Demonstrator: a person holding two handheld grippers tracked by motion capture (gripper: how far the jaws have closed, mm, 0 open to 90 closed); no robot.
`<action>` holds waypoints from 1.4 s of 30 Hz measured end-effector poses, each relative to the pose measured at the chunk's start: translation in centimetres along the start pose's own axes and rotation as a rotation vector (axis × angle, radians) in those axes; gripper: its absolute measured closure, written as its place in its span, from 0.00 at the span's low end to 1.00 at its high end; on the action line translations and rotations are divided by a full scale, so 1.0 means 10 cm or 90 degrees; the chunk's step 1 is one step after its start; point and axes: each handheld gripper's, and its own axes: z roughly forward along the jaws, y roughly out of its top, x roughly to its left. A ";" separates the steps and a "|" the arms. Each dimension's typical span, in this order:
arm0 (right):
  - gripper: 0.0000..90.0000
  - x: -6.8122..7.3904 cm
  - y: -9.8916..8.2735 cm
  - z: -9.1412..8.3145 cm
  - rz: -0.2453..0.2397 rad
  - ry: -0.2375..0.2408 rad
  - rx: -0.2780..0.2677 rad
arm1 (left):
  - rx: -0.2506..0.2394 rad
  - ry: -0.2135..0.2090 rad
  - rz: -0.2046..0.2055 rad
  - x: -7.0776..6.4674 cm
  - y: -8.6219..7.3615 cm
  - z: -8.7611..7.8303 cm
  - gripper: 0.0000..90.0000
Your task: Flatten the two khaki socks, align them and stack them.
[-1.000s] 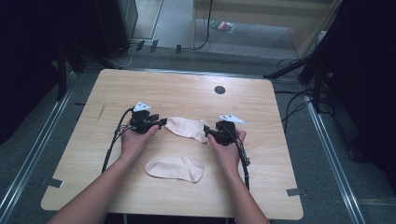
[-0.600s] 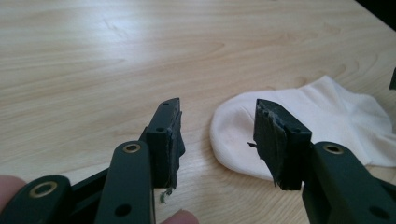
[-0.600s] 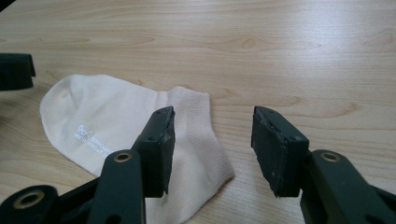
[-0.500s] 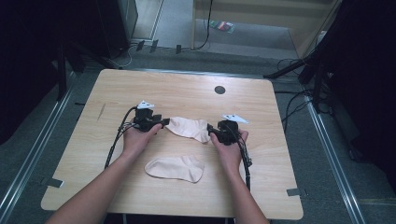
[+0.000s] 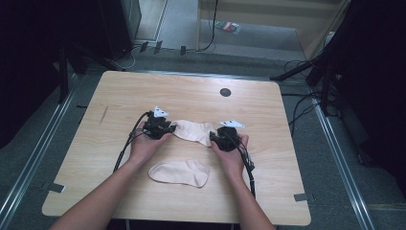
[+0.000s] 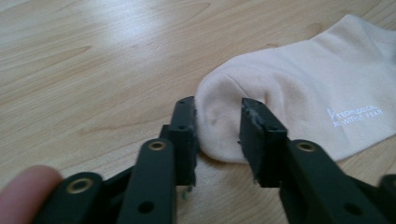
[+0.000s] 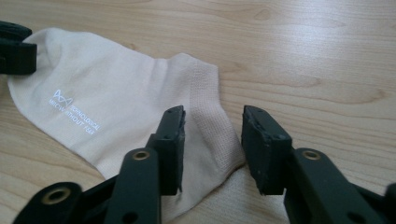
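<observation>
Mid-table, sock (image 5: pixel 194 132) lies flat between both grippers. Left gripper (image 6: pixel 217 126) straddles its toe, jaws just closing, pads about touching the cloth (grip unclear). Right gripper (image 7: pixel 212 140) straddles the cuff, also closing, gaps both sides. Second sock (image 5: pixel 179 172) nearer the person.

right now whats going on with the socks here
A person is working at a wooden table with a gripper in each hand. The left gripper has just been closing around the toe end of the far sock, and the right gripper has been closing around its cuff end; the fabric sits between both pairs of jaws, which look not yet clamped. That sock lies flat. A second sock lies untouched nearer the person.
</observation>
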 end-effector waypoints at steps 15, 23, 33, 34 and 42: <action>0.97 -0.02 -0.07 -0.15 0.026 0.018 -0.013 | -0.005 -0.048 -0.019 0.15 -0.14 -0.31 1.00; 0.97 0.06 0.01 -0.38 0.026 0.053 -0.044 | -0.057 -0.069 -0.024 0.10 -0.22 -0.66 1.00; 0.97 0.16 -0.09 -0.56 0.018 0.069 -0.057 | -0.073 -0.083 -0.031 0.01 -0.41 -0.88 1.00; 0.97 0.16 -0.10 -0.58 0.017 0.069 -0.055 | -0.072 -0.086 -0.029 0.00 -0.43 -0.90 1.00; 0.97 0.21 -0.16 -0.71 0.013 0.087 -0.061 | -0.086 -0.097 -0.032 -0.06 -0.55 -1.06 1.00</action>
